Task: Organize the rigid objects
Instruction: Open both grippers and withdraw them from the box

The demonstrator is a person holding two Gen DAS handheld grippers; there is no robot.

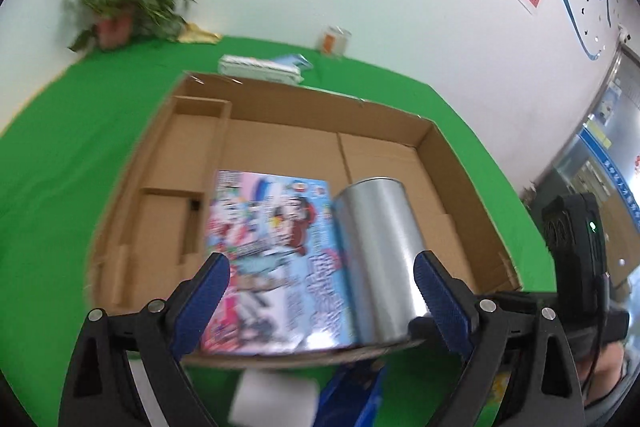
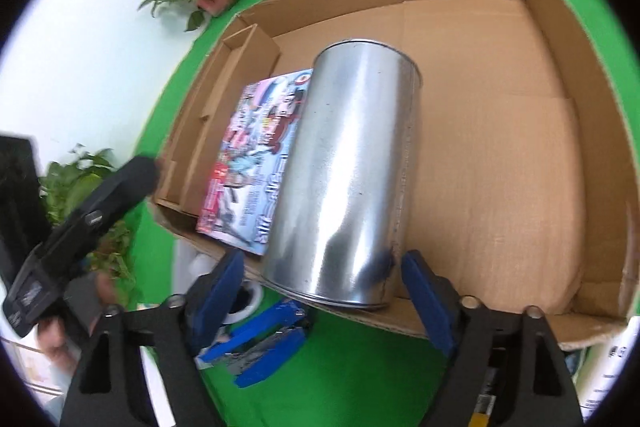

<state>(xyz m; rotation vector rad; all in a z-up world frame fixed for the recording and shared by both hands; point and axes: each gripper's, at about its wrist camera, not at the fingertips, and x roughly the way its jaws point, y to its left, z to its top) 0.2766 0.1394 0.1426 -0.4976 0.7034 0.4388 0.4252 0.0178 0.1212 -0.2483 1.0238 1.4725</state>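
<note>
A shallow cardboard box (image 1: 448,155) (image 2: 576,39) lies on the green tablecloth. Inside it a colourful comic book (image 1: 276,259) (image 2: 256,163) lies flat, and a silver metal can (image 1: 380,259) (image 2: 352,171) stands beside it near the front wall. My left gripper (image 1: 322,297) is open above the book, its right finger by the can. My right gripper (image 2: 320,293) is open, its fingers on either side of the can's base without closing on it.
Blue staplers (image 2: 260,347) and a white object (image 1: 276,399) lie on the green cloth in front of the box. A potted plant (image 1: 120,3), a small jar (image 1: 334,39) and flat packs (image 1: 260,67) stand behind the box by the wall.
</note>
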